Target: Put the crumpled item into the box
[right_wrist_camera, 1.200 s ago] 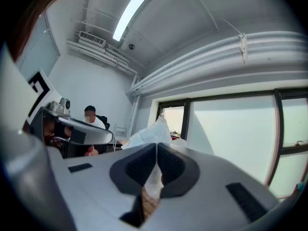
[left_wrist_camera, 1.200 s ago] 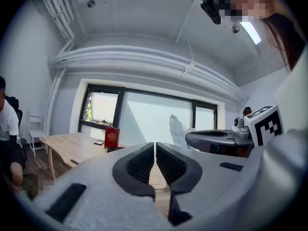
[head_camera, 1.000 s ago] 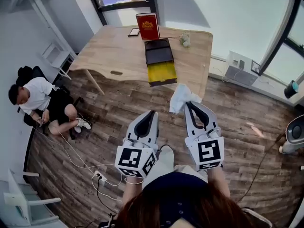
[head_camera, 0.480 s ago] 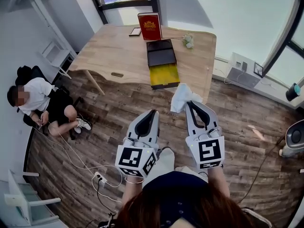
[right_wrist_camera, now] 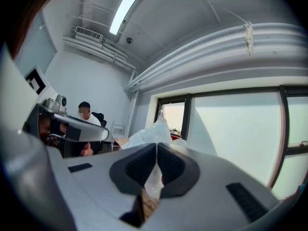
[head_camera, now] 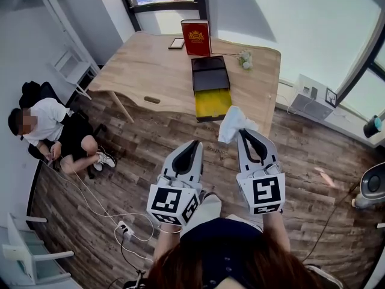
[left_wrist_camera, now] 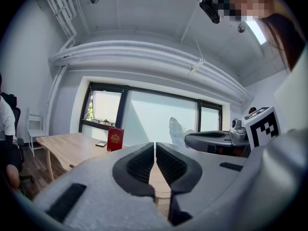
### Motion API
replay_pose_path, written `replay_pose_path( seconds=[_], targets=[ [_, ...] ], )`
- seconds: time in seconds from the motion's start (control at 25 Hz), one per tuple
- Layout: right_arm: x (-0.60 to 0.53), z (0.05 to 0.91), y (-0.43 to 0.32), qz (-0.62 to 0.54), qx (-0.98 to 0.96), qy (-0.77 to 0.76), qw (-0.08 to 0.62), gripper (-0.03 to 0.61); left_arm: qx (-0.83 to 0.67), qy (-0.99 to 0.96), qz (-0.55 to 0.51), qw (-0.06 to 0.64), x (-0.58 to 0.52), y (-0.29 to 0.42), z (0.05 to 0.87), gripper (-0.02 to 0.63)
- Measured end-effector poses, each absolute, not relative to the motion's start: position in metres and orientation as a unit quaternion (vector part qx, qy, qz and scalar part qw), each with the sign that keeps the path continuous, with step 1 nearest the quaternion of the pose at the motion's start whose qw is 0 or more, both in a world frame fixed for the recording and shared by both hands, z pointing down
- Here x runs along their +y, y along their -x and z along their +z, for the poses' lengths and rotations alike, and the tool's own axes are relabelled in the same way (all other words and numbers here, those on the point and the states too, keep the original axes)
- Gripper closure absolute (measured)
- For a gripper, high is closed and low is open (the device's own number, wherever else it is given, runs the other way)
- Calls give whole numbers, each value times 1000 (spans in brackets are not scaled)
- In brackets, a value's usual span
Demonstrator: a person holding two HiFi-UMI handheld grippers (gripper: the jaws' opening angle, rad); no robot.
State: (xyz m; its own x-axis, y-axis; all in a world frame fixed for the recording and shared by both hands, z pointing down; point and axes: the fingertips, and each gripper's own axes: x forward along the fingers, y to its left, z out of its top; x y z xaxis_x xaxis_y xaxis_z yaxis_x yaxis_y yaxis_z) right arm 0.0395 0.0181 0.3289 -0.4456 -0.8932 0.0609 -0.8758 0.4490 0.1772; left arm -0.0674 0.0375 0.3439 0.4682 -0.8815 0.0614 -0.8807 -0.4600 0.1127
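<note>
- Right gripper (head_camera: 242, 132): jaws pinched on the crumpled item (head_camera: 234, 121), a white, thin, wrinkled sheet-like wad. Most of it sticks out past the jaw tips.
- In the right gripper view the gripper (right_wrist_camera: 157, 150) has a strip of the item (right_wrist_camera: 153, 177) caught between its pads, and the rest billows above.
- Left gripper (head_camera: 194, 144): jaws together, nothing between them. The left gripper view confirms the pads (left_wrist_camera: 144, 162) meet with no gap.
- Both grippers are held out in front of the person, side by side over the wood floor (head_camera: 150, 155), with the left slightly lower in the head view.
- Box (head_camera: 211, 88) lies on the table (head_camera: 144, 71) near its front edge. It is black, with the yellow inside showing at the near end.
- In the head view the item sits just off the box's yellow end, at the table edge and off the surface.
- A red book (head_camera: 197, 38) stands upright behind the box, with a small dark flat thing (head_camera: 177, 43) to its left.
- A small pale object (head_camera: 244, 58) lies on the table right of the box.
- Another person (head_camera: 51, 131) sits on the floor at left, with a cable and power strip (head_camera: 124, 226) nearby.
</note>
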Motion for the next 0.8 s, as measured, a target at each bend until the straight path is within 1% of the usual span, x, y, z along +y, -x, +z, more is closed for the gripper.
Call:
replay_pose_path(
  seconds=[0.36,0.8],
  targets=[
    [-8,327,-18,-64,-846,-522,83,549,-511,-857,-11,72,9,87,345,580],
    [-45,318,9,-83,-838,-531,93,549,-494,-867,-22,67,-34,112,339,579]
  ],
)
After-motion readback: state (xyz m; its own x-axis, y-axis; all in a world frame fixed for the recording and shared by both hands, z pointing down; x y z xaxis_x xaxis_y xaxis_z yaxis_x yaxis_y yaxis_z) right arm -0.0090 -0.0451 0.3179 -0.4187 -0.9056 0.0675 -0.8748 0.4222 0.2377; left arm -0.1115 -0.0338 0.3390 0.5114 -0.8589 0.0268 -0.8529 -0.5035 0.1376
